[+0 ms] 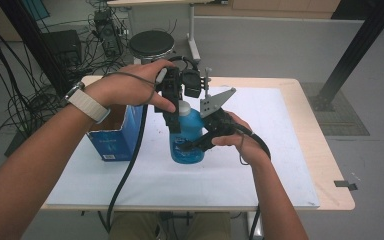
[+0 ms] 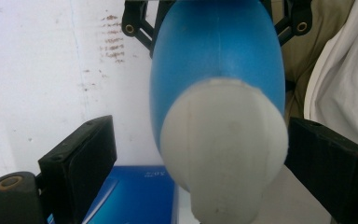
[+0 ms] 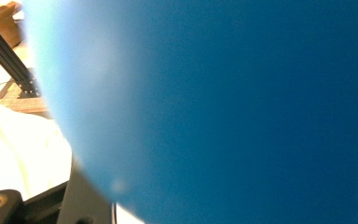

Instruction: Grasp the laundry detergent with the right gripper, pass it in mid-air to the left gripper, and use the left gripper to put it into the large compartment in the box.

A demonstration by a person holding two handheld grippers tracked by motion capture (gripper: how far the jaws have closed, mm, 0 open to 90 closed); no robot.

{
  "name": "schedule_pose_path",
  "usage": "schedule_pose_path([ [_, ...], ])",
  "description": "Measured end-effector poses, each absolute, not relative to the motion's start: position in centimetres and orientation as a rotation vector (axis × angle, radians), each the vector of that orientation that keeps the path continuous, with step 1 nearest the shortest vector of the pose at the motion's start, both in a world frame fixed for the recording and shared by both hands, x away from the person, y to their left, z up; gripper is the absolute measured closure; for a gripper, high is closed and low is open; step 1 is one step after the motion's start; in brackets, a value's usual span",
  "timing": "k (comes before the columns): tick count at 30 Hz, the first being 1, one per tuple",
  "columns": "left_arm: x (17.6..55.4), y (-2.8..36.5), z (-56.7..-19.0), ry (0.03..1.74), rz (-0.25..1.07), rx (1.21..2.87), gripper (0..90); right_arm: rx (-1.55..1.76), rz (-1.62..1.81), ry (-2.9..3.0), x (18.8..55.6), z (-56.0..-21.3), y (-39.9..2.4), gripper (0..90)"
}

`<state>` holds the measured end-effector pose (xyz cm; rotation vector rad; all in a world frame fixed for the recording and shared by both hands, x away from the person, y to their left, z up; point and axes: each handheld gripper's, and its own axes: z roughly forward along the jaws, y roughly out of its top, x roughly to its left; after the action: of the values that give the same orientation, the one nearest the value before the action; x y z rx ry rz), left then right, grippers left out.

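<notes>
The blue bottle [image 1: 186, 137] stands upright near the middle of the counter [image 1: 280, 165], on the white sheet that covers it, with an open blue box [image 1: 111, 135] just beside it at 9 o'clock. The right claw [image 1: 192, 145] comes in from 3 o'clock and is squeezed tight around the fat belly of the bottle, holding it in place; in the right gripper view the blue side sits so close that it looks blurry. The left claw [image 1: 176, 120] hangs over the top, pointing down at the white cap [image 2: 223, 149]. Its jaws are apart, one on each side of the cap; the jaw at 9 o'clock has a clear gap, while the one at 3 o'clock sits very near or just touching, so it has no grip yet. The step looks like getting hold of the cap to twist it off. To do that well, the left claw should slide a little so the cap sits right in the middle, then close flat on both sides before turning. The right claw should keep a firm hold so the bottle does not spin or tip. The bottle is smooth plastic, round and egg-shaped, so it can slip. The cap is a dull, pale dome with a narrow tip. The box looks like thin cardboard with the top flaps open.
</notes>
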<state>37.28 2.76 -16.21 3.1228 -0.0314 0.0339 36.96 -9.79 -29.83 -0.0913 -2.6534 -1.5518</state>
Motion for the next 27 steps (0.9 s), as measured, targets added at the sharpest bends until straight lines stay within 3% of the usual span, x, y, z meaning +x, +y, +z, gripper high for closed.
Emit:
schedule_pose_path([
  [27, 37.23, 2.72, -16.28, -0.03, 0.033, 3.117, 10.1, -0.091, -1.548, -2.651, 36.93, -29.81, -9.67, 42.9],
])
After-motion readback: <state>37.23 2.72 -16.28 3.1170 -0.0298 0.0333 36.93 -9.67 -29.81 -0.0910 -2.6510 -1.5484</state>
